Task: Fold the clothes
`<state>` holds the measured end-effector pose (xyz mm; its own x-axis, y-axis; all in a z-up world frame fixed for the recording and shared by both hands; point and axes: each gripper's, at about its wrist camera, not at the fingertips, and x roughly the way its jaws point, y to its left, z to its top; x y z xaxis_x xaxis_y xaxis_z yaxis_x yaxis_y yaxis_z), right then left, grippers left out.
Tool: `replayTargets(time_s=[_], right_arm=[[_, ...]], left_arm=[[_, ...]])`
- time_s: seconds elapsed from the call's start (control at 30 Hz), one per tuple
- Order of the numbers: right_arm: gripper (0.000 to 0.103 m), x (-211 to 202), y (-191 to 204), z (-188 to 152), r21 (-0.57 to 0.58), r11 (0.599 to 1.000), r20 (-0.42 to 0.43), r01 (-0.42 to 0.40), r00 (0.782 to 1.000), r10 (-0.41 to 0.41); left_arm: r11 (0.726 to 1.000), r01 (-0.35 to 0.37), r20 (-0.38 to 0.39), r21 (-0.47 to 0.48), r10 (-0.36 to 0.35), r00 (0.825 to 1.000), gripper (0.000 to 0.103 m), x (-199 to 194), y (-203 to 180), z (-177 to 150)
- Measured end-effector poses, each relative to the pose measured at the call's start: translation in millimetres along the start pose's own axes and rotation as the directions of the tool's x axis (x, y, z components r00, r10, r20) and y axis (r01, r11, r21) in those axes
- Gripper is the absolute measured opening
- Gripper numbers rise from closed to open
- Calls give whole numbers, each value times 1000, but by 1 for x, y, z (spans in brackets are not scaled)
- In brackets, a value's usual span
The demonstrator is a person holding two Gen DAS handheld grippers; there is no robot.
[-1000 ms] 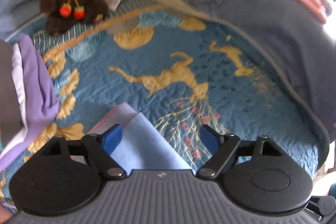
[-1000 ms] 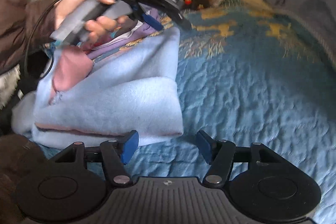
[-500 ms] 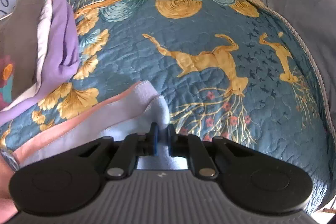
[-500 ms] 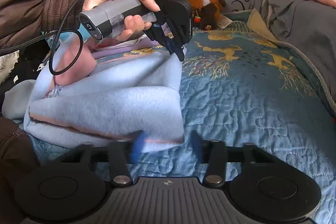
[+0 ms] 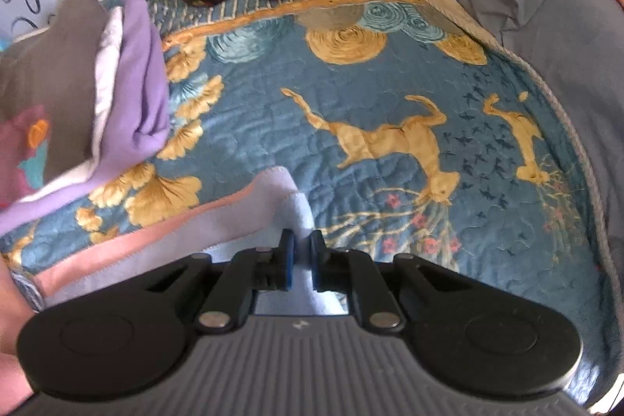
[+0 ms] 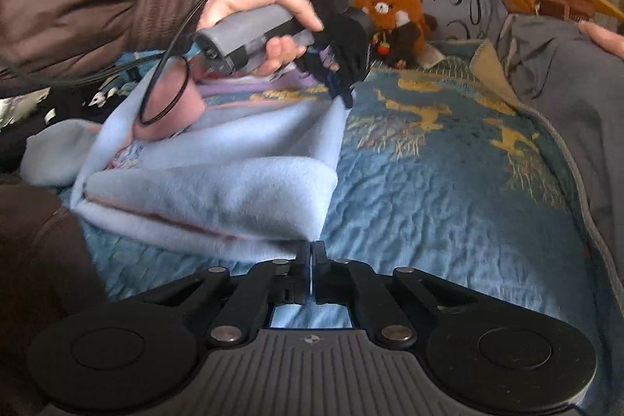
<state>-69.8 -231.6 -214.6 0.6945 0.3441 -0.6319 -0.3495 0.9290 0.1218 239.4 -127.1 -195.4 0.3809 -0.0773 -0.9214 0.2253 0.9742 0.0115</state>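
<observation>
Both tongs are now gripping the fleece on the bed

The light-blue fleece is lying part-folded on the quilt; the left tongs, wide a second ago, are pinching its far corner, and the right tongs are closing on the near corner, readying another fold.

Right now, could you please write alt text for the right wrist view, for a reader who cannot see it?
The right tool is pinched shut on the near corner of a folded light blue fleece garment lying on a blue quilt. Beyond, a hand in a brown sleeve holds the left tool shut on the garment's far corner; a red panda plush sits behind.
</observation>
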Motion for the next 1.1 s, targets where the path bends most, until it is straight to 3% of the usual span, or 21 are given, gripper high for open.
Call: replayTargets(time_s=[0.1, 0.27, 0.33, 0.37, 0.4, 0.43, 0.5, 0.53, 0.6, 0.67, 0.77, 0.9, 1.0, 1.1], right_arm=[[0, -12, -4, -8, 16, 1000, -27, -14, 1000, 14], [3, -11, -11, -10, 46, 998, -57, -30, 998, 33], [15, 2, -15, -3, 59, 998, -60, -33, 998, 37], [25, 9, -17, 0, 65, 997, -62, -35, 997, 39], [41, 16, -19, 4, 72, 997, -63, -36, 997, 41], [48, 23, -21, 7, 78, 996, -65, -37, 997, 43], [47, 36, -25, 14, 91, 995, -68, -40, 997, 47], [38, 43, -27, 17, 97, 994, -70, -42, 996, 49], [6, 56, -31, 24, 110, 993, -73, -45, 996, 53], [4, 70, -35, 31, 123, 991, -76, -47, 995, 57], [3, 52, -32, 30, 141, 989, -46, -52, 997, 59], [2, 28, -33, 25, 197, 978, -50, -65, 996, 76], [2, 18, -35, 14, 246, 967, -69, -65, 994, 84], [2, 15, -36, 5, 278, 960, -77, -46, 995, 70]], left_arm=[[998, -53, 56, 36, 51, 997, 8, -8, -7, -1], [996, -54, 75, 69, 49, 996, 8, -19, -9, -1], [995, -60, 84, 78, 53, 995, 8, -22, -11, -2], [995, -62, 88, 78, 55, 995, 8, -23, -11, -3], [995, -62, 91, 77, 55, 994, 8, -25, -12, -3], [995, -62, 92, 75, 55, 994, 8, -25, -12, -3], [996, -58, 93, 65, 51, 994, 8, -27, -11, -2], [997, -54, 94, 60, 49, 994, 8, -28, -10, -2], [997, -48, 101, 52, 43, 994, 8, -31, -7, -1], [998, -40, 108, 48, 34, 994, 8, -34, -3, -1], [999, -23, 123, 28, 20, 992, 8, -39, 3, -1], [995, -92, 215, 25, 84, 973, 1, -50, 3, 2], [1000, -30, 194, 5, 29, 981, 1, -55, 5, 6], [996, -47, 188, 71, 33, 982, 1, -60, -5, 3]])
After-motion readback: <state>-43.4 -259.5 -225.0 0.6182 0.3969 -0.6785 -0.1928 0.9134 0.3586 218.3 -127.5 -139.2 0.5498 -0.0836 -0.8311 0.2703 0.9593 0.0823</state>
